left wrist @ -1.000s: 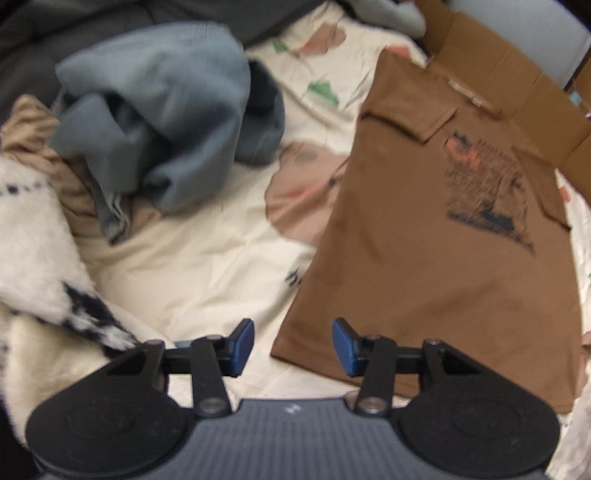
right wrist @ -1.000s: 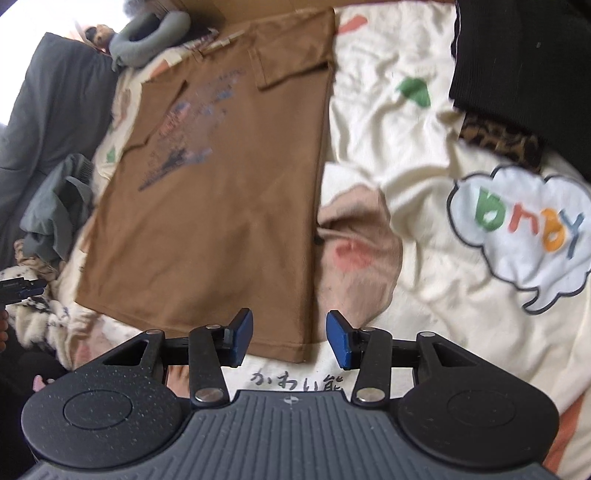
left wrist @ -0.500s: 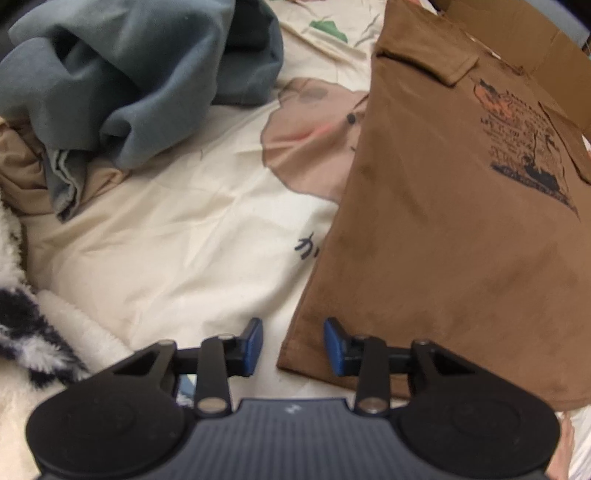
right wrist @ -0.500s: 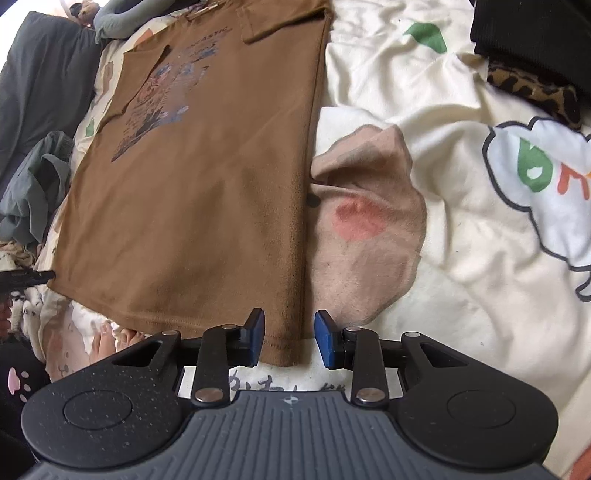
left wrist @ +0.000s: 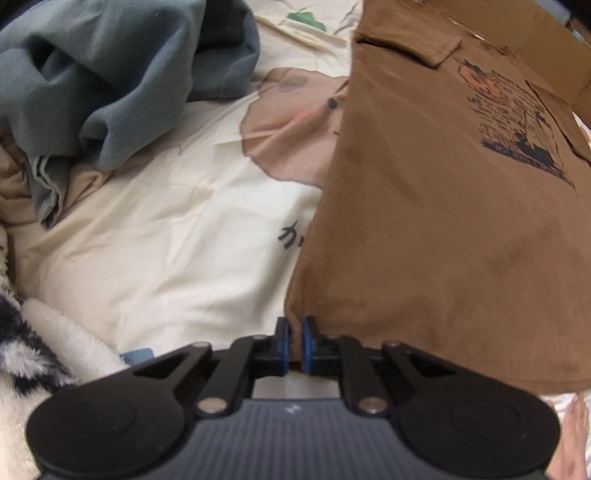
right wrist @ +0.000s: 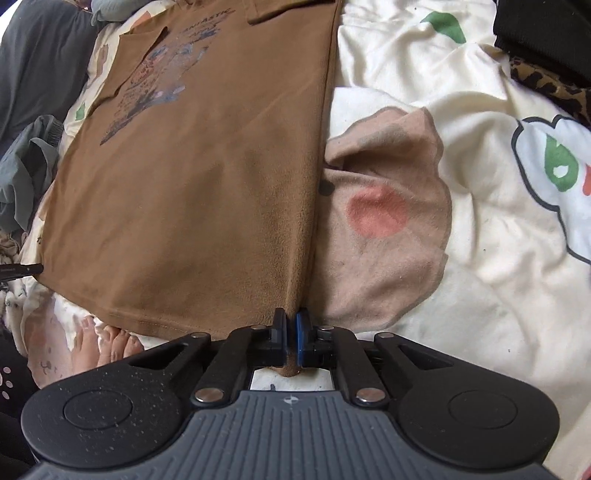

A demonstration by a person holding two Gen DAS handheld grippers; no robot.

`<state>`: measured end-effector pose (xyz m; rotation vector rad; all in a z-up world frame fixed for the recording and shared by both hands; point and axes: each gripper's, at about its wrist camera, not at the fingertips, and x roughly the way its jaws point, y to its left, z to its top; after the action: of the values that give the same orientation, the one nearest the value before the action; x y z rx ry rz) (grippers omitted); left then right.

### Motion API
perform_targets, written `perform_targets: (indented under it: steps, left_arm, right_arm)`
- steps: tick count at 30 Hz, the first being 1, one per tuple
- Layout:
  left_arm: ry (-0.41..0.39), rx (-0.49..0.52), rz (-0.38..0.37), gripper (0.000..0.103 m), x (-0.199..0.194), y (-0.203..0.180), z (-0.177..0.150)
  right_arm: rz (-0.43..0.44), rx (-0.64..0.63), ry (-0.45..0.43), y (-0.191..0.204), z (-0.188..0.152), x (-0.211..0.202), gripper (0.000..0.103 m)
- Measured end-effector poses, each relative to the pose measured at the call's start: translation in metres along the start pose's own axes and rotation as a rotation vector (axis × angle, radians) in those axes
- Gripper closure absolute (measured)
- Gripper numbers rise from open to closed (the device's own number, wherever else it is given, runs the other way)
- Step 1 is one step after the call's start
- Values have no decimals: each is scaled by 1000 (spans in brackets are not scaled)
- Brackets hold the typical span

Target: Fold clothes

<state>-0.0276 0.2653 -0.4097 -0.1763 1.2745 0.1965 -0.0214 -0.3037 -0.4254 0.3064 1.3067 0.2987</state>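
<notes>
- A cream printed bedsheet covers the whole surface, with a tan cartoon patch, green shapes and a cloud print with coloured letters on the right in the right wrist view.
- The brown T-shirt lies flat on the sheet with its dark chest print facing up and its sleeves folded in; the collar end is far, the hem is near, running between the two grippers.
- A crumpled blue-grey garment is heaped at the far left of the left wrist view, well apart from the shirt, on top of a tan cloth.
- A fluffy white blanket with dark marks sits at the near left.
- Flattened cardboard lies at the far right, beyond the shirt's collar end.
- Black fabric and a leopard-print piece sit at the far right of the right wrist view.
- The left gripper is pinched down to a narrow gap on the near left corner of the shirt's hem.
- The right gripper is clamped on the near right corner of the hem, with brown cloth bunched between its blue pads.
- Bare toes show just under the near hem.
</notes>
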Motion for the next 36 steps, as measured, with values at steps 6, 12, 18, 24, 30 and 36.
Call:
perform_targets:
  steps: [6, 12, 18, 24, 30, 36]
  left_arm:
    - [3, 38, -7, 96, -9, 3, -6]
    - [10, 8, -17, 87, -5, 9, -5]
    - [21, -5, -58, 86, -2, 14, -4]
    - [62, 61, -56, 98, -4, 10, 2]
    - [57, 78, -13, 99, -16, 15, 6]
    - [51, 102, 18, 99, -21, 11, 7]
  right_arm:
    - [47, 45, -18, -10, -1, -11, 100]
    - [63, 68, 2, -17, -3, -1, 79]
    - [113, 119, -5, -28, -4, 10, 72]
    - [176, 155, -3, -35, -2, 18, 71]
    - [229, 187, 14, -44, -2, 21, 70]
    - [321, 310, 3, -63, -7, 27, 71]
